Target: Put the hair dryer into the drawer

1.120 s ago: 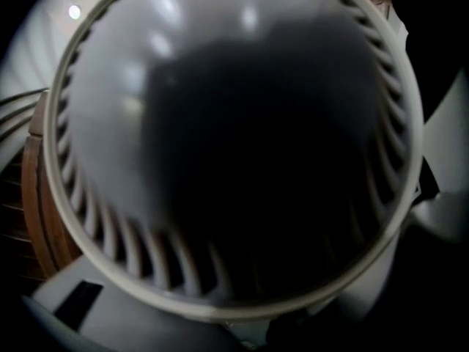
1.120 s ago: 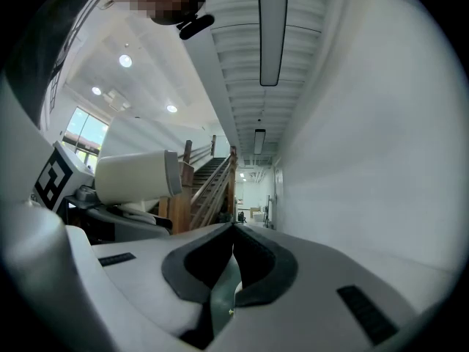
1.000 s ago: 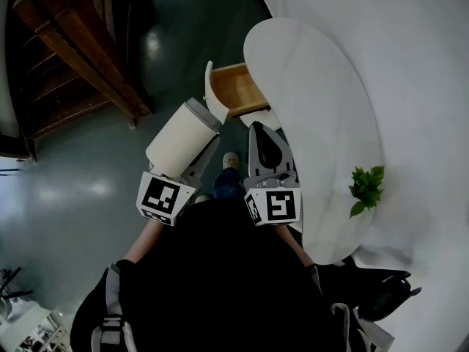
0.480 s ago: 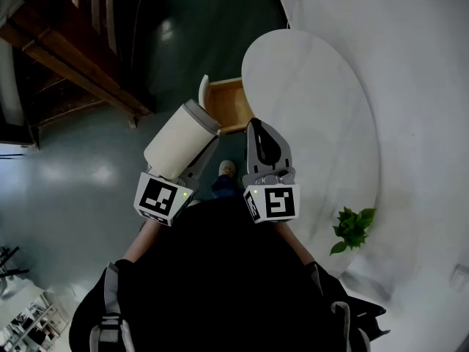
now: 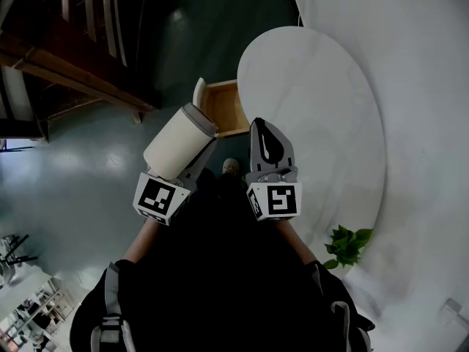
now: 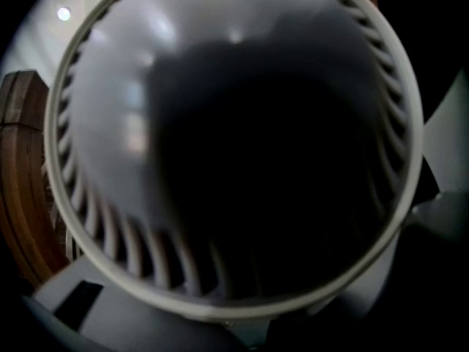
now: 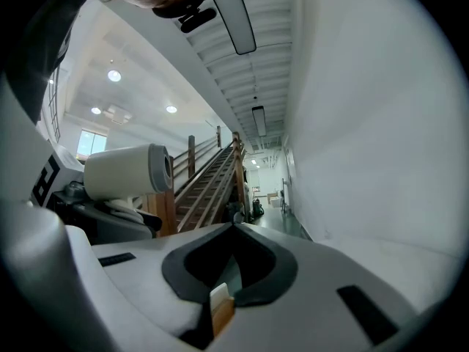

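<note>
The cream hair dryer (image 5: 178,141) lies across my left gripper (image 5: 196,151), which is shut on it; the fingertips are hidden beneath its body. In the left gripper view the hair dryer's ribbed grille (image 6: 110,226) fills the picture. The open wooden drawer (image 5: 223,108) with its white front juts out from under the white oval table (image 5: 315,108), just beyond the dryer's grey end. My right gripper (image 5: 264,130) is shut and holds nothing, beside the table's edge and just short of the drawer. From the right gripper view the hair dryer (image 7: 124,171) shows at left, past the shut right gripper (image 7: 233,229).
A dark wooden staircase (image 5: 73,64) rises at the upper left over the shiny grey-green floor (image 5: 88,167). A small green plant (image 5: 344,244) stands near the table's near end. The person's shoe (image 5: 231,166) shows between the grippers. White wall (image 5: 410,64) lies right of the table.
The view has swung: table and plant slid down and left in the picture. Both grippers came a little nearer the drawer. The dryer stays gripped and the right jaws stay shut.
</note>
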